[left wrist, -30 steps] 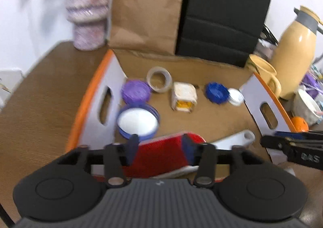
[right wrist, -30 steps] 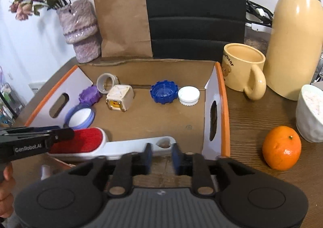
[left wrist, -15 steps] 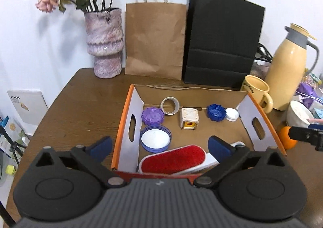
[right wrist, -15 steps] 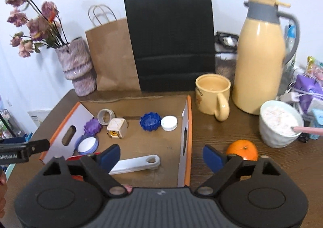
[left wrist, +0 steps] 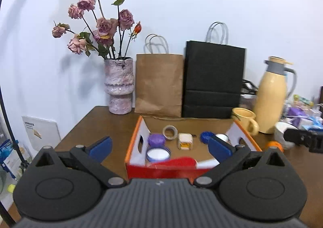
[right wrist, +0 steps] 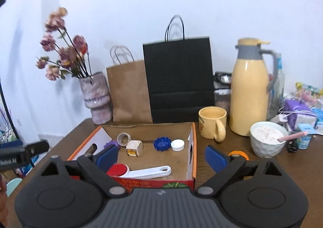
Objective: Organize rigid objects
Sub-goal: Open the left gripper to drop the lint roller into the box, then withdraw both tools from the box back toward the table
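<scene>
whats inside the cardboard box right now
In the cardboard box: a red brush with white handle, tape roll, cube, purple lid, blue-rimmed lid, blue cap, white cap. The near-left corner is hidden.

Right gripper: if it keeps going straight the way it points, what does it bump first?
Probably the cardboard box, with the red brush just inside. The open right gripper points slightly downward at them; depth is hard to judge.

Orange-rimmed box (right wrist: 194,147), red-and-white brush (right wrist: 139,171), blue cap (right wrist: 161,144)
</scene>
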`<state>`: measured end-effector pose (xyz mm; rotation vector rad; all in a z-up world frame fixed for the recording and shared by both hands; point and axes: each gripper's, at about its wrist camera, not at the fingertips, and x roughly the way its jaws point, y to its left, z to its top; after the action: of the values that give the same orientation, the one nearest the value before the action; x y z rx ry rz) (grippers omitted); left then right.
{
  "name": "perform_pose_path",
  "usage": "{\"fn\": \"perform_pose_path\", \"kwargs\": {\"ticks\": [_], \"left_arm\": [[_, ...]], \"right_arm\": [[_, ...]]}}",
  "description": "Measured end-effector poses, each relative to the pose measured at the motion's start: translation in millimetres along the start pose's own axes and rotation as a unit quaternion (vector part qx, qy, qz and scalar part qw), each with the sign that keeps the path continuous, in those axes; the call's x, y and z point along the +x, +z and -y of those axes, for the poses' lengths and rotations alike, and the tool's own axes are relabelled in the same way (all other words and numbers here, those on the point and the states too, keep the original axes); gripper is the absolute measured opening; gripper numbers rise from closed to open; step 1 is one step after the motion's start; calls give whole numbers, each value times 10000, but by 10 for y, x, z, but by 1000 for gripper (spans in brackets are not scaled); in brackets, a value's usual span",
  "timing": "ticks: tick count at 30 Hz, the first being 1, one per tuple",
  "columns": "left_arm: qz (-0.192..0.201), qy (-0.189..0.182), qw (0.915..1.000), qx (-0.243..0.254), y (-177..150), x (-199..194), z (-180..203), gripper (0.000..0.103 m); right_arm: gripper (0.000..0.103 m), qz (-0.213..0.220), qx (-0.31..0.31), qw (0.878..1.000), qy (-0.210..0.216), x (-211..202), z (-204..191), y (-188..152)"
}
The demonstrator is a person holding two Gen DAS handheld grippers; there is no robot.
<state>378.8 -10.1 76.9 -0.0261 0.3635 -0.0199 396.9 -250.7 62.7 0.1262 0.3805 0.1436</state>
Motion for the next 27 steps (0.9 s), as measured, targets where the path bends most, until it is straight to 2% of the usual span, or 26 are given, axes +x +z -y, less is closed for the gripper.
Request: {"fn": "perform_pose_path", "kwargs": {"ticks": [3,7,9,13,17,21,25,27], "left_arm": [[115,-159,9998,-81,-241,-383,-15,103],[564,-298,9979,-119,-560,-1049,-26,103],[769,-405,9962,-64,-742,-1372,-6,103],[889,-416,9952,34,-1124,-1869,45,103],[804,-323,9962,74,-1385,-2229,40,103],[625,-271,9977,43,-1496,-2490,-6,103],[513,-159,9981,308,-1556,-2736,41,103],[515,-87,9976,466,-1645,-2842,74,103]], "right_arm": [[96,301,-278,9992,-19,-375,-127,-270],[103,747,-655,9950,69,-968,-316,-683],[103,785,-726,9940,214,-1198,-392,-877],[103,602,-525,9960,389,-1566,-467,-1209],[103,570,-593,9959,384,-1987,-554,-1453],[103,553,-490,9968,294,-2358,-584,-1589],[103,586,-362,9972,299,-2684,-630,-1734],[103,450,-396,9979,242,-2747,-646,-1821]]}}
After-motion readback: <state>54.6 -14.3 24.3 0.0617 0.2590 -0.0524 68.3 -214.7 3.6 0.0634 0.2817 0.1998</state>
